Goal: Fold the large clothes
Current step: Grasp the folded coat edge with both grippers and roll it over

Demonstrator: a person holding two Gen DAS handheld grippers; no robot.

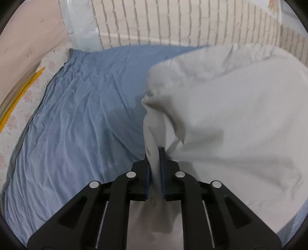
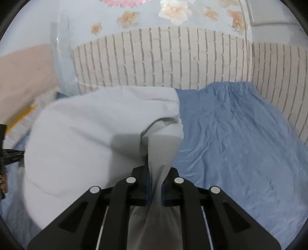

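Soft even indoor light, fisheye edge warp, dark vignette corners, slight motion blur

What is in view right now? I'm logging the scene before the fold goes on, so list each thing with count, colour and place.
garment: one, pale grey-white, lifted over the sheet, pinched at two spots, bunched between them.
sheet: one, blue, wrinkled, spread across the bed under the garment.
brick wall: one, whitish with grey joints, behind the far edge of the sheet.
flowers: several, white and peach, on the pale surface above the bricks.
yellow strips: two, at the far left beside the sheet; what they are is unclear.
left tool: one, black with blue pads, shut on a fold of the garment.
right tool: one, black, shut on another fold of the garment.
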